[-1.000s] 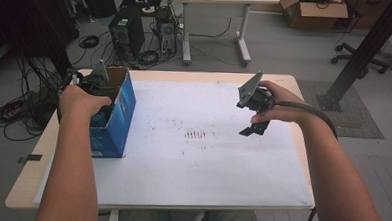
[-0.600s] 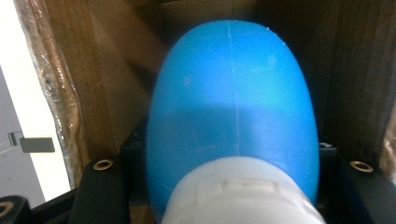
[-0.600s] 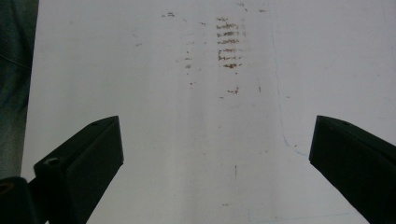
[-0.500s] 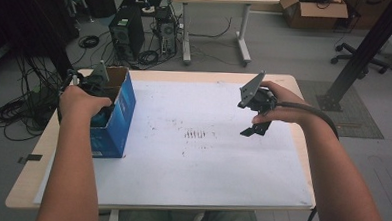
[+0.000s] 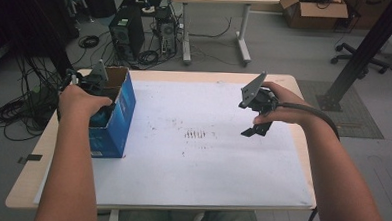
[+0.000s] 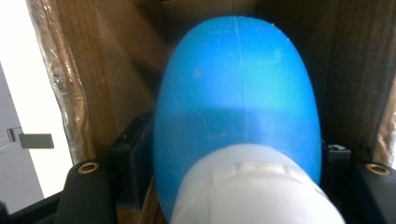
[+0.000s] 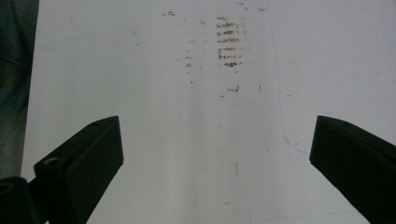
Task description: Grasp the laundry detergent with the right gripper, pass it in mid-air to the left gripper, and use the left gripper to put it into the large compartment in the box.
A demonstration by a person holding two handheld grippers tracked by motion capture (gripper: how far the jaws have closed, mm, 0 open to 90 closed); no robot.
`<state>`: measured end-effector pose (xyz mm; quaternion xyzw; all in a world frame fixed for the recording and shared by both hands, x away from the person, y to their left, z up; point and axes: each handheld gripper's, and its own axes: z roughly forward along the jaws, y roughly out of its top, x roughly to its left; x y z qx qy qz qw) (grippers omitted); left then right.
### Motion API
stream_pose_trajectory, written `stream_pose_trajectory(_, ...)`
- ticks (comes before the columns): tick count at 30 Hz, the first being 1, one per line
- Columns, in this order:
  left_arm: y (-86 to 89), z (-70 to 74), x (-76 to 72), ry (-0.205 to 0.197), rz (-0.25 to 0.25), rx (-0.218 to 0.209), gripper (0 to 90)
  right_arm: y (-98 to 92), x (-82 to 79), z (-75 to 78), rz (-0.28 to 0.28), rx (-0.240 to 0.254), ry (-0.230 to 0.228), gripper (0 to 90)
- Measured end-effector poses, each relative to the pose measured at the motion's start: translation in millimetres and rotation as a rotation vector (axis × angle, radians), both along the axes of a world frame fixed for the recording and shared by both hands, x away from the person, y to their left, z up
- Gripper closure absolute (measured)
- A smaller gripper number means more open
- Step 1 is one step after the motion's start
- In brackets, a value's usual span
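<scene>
Blue bottle (image 6: 236,98): it sits inside the blue cardboard box (image 5: 114,118), seen in the left gripper view. Its body is smooth and rounded, with a white cap (image 6: 254,186) at the near end, toward the camera. Brown cardboard walls stand around it on both sides and behind.

Blue cardboard box: it stands on the left part of the table (image 5: 150,74), on the edge of the white sheet (image 5: 197,155). Its top is open and the inside is brown.

Left gripper (image 5: 92,86): the left hand (image 5: 79,101) holds it down into the open top of the box. The bottle lies between the two black jaws; the jaws have just been opening. Whether the pads press on the bottle I cannot tell, because the bottle hides them.

Right gripper (image 5: 255,129): the right hand (image 5: 284,107) holds it above the right part of the white sheet, well apart from the box. In the right gripper view the jaws stand wide apart and nothing is between them, so it is released.

White sheet: it covers most of the table top. Some small brown marks (image 5: 195,134) are near its middle, between the box and the right gripper.

Cable (image 5: 316,115): it goes from the right gripper along the right forearm.

Behind the table: a computer tower (image 5: 123,35) and loose cables (image 5: 13,113) are on the floor.
</scene>
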<state>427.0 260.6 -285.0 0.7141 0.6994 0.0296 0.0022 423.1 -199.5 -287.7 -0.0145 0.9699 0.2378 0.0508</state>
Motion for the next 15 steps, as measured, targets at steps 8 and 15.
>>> stream_pose_trajectory(8, -0.7, 4.0, -1.2, -0.008, -0.002, 0.008, 34.4, 1.7, 0.1, -1.2, 0.002, -0.001, 0.001, 2.8)
stream_pose_trajectory(15, -3.6, 11.8, -1.7, -0.014, 0.0, 0.03, 33.7, 0.6, 0.0, -1.3, 0.002, 0.002, 0.0, 2.8)
